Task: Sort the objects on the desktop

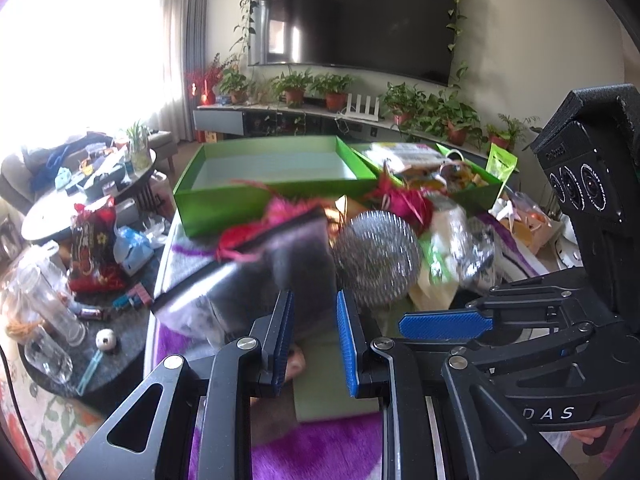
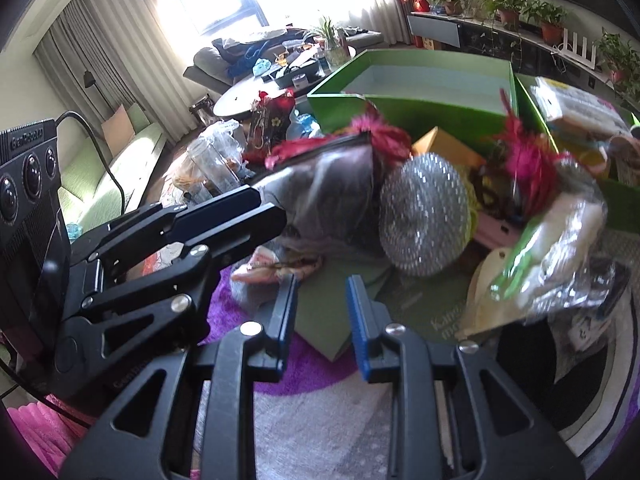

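A grey zip pouch in clear plastic [image 1: 256, 276] lies on the purple cloth, also in the right wrist view [image 2: 324, 196]. My left gripper [image 1: 314, 300] is open, its fingers either side of the pouch's near end, not closed on it. A steel wire scrubber ball [image 1: 378, 258] sits right of the pouch, also seen from the right [image 2: 426, 212]. My right gripper [image 2: 322, 284] is open and empty above a green card [image 2: 332, 320], close to the pouch. An empty green box [image 1: 264, 172] stands behind.
A second green box [image 1: 460, 176] full of items stands at the back right. Pink feathers [image 1: 400, 196] and a plastic-wrapped pack [image 2: 560, 240] lie by the scrubber. Glass jars [image 1: 52, 312] and a red bag [image 1: 94, 248] sit on a low side table at left.
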{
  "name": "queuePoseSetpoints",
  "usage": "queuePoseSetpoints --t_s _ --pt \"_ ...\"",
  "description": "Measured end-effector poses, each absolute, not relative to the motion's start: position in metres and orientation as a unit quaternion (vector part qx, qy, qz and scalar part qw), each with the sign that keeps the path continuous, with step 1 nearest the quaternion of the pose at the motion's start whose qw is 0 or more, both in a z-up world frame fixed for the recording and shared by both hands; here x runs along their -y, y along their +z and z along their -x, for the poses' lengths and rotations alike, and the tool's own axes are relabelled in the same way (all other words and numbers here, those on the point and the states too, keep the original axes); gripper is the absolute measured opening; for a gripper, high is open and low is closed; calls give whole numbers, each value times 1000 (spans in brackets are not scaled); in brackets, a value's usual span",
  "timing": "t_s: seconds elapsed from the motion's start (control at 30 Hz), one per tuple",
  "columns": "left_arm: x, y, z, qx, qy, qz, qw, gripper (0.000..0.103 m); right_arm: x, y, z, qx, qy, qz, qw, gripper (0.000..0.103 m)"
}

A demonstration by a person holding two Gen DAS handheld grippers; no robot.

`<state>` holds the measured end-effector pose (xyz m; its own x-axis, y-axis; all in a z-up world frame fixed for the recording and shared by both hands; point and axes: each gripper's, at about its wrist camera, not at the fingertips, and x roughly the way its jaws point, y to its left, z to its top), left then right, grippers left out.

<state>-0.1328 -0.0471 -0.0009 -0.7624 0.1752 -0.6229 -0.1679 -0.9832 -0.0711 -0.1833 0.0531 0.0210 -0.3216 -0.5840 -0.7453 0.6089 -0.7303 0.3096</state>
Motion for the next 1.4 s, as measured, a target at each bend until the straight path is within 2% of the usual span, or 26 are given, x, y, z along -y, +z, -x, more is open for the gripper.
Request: queuePoseSetpoints --t_s 0.7,1.4 --pt "44 -52 122 15 918 387 81 20 -54 -30 170 -7 -778 -508 369 33" --pt "54 -77 134 40 901 422 87 20 -48 -47 168 -6 -776 -517 362 32"
